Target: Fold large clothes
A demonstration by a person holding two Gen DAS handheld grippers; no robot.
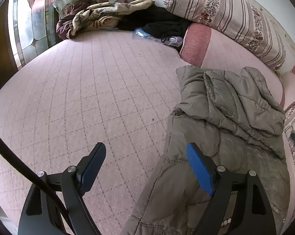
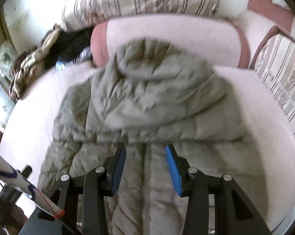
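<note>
A grey-green quilted puffer jacket [image 2: 147, 101] lies crumpled on the pink checked bedspread [image 1: 88, 90] just in front of a pink pillow [image 2: 167, 39], with the right gripper [image 2: 146, 152] parted above its zipped front, grasping nothing, and the left gripper [image 1: 145, 150] spread wide at the jacket's left edge, empty.

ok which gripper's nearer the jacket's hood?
Right. The right gripper sits open over the jacket just below the hood; the left gripper is at its lower edge, farther off.
</note>
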